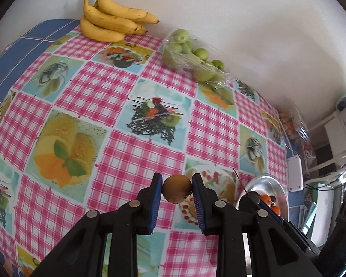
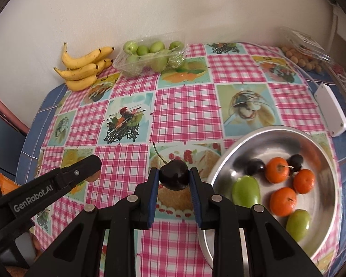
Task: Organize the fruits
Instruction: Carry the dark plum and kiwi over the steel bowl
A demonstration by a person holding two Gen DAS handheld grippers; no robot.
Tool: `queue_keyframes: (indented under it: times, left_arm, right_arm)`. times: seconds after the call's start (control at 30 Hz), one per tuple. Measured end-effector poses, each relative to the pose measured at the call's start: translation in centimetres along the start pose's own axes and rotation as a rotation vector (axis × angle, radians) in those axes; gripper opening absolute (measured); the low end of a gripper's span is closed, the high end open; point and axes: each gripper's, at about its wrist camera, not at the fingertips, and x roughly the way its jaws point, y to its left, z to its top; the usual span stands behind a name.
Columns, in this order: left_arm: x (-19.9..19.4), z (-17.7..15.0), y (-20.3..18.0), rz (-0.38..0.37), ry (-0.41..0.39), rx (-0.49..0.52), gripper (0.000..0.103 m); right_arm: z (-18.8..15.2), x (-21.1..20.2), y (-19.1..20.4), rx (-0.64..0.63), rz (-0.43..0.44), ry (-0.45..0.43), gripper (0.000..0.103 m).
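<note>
— Both sets of jaws: how were they seen?
— Left gripper was clamped on a brown fruit, right gripper on a dark cherry, just left of the metal bowl.
— Beyond the bowl?
— Bananas were seen far off by the wall.

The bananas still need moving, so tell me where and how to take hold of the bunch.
Grip the banana bunch at the stem crown, where the bananas join, since one hold there carries all. That crown points up against the wall, and the fruit tips fan out toward the tray of green fruit, so come from above on the open tablecloth side.
</note>
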Motion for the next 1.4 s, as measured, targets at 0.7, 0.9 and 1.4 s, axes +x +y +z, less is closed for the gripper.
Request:
queue_keyframes:
  times: [0.7, 0.9, 1.4]
  left_arm:
    - [-1.6, -4.7, -6.7, -0.12, 0.072, 0.147, 0.028]
    - [-0.2, -6.5, -9.1, -0.132, 0.125, 0.211, 0.029]
    - [3.9, -8.7, -10.9, -0.134, 0.236, 0.243, 0.028]
  right_arm:
    - [-4.0, -4.9, -6.1, 0.09, -0.101, -0.007, 0.028]
    - [-4.7, -5.1, -8.5, 0.142, -0.133, 0.017, 0.028]
    - [-6.3, -3.1, -10.4, 0.166, -0.135, 0.118, 0.028]
